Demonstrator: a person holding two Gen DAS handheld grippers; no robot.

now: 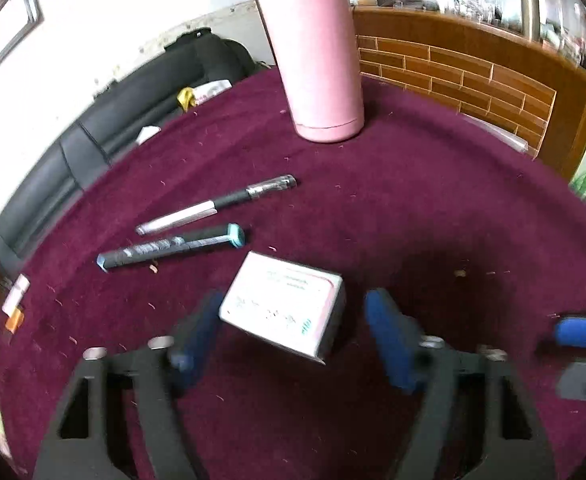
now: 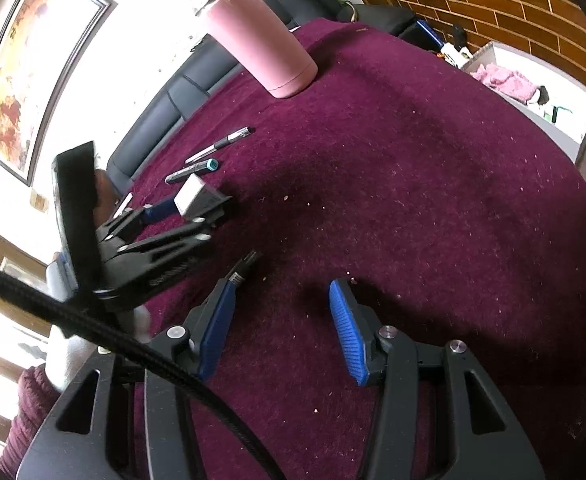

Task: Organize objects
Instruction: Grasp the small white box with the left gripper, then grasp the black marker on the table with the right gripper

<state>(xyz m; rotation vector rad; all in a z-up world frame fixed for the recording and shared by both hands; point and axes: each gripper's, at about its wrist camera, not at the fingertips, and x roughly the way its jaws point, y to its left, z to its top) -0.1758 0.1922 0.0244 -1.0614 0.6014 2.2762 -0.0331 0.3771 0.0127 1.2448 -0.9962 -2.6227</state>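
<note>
Covering the bench (image 1: pixel 413 200) is maroon cloth, brick wall (image 1: pixel 473 76) far right. Left tongs (image 1: pixel 293 320) straddle a tilted white box (image 1: pixel 283 304), right pad apart; right tongs (image 2: pixel 281 328) gape, empty.

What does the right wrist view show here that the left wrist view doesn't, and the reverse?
Only the right wrist view: a framed painting on the wall, a white bin beyond the table, and a dark pen by the right gripper.

Only the left wrist view: a shelf of clutter above the brick wall.

Both: the pink bottle, two pens, the maroon cloth, and the white box between the left gripper's pads.
</note>
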